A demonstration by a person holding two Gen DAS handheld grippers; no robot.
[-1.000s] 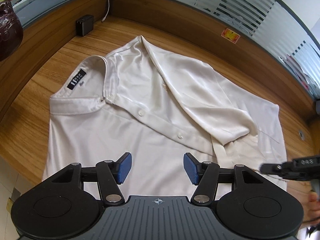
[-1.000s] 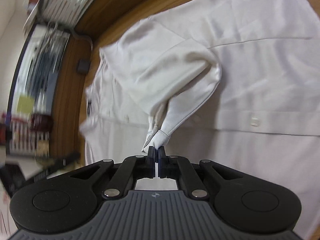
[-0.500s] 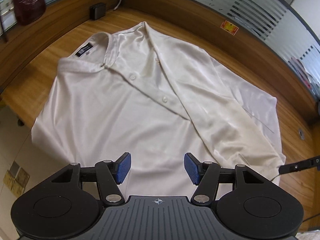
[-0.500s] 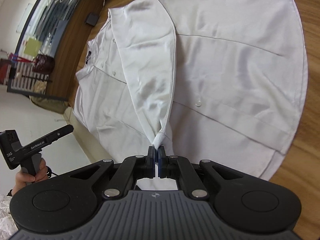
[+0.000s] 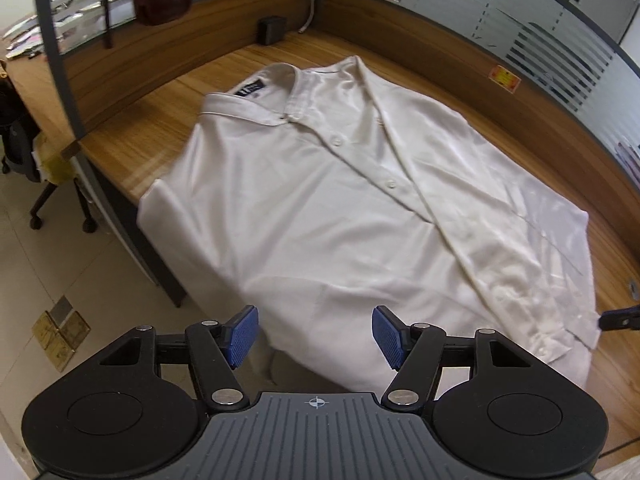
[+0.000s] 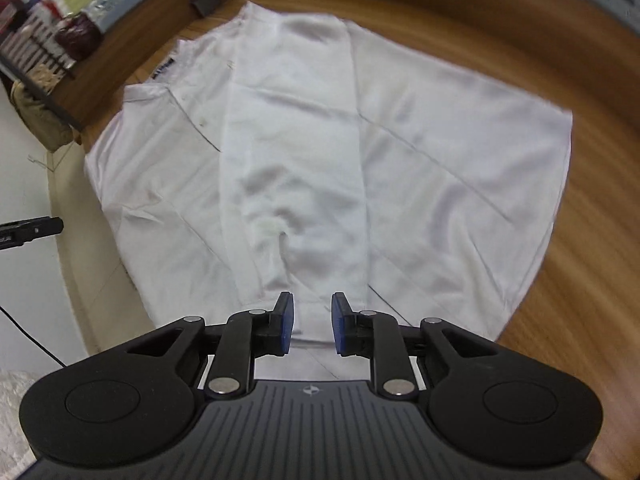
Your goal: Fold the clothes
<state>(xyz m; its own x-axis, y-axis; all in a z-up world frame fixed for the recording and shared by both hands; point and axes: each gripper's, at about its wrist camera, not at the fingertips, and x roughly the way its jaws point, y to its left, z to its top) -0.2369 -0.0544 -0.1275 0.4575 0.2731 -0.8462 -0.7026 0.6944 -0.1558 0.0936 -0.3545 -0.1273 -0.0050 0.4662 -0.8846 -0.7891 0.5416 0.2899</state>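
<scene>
The white shirt [image 5: 320, 216] lay front-up on the wooden desk [image 5: 168, 120], collar [image 5: 256, 106] toward the far corner. One sleeve [image 6: 296, 152] lay folded diagonally across the body, its cuff at the hem. The near side of the shirt overhung the desk edge.

The left gripper [image 5: 314, 336] hovered over the overhanging side with its jaws wide apart and nothing between them. The right gripper [image 6: 312, 326] stood at the cuff end of the folded sleeve, jaws parted by a moderate gap and gripping nothing; cloth showed in the gap below the pads (the view was motion-blurred).

Judged step: laying the sleeve over the body. For a clean result, the sleeve should lie flat and straight from shoulder to hem, without the puckers visible near the cuff. The gripper should lift clear vertically so the pads do not drag the cloth. The overhanging side will need support before it is folded, as slippery fabric may slide off the edge.

Count: one shirt, one sleeve visibly folded over, three placket buttons [image 5: 337, 142] discernible, two grippers, one small black box [image 5: 272, 30] at the desk's far corner.
</scene>
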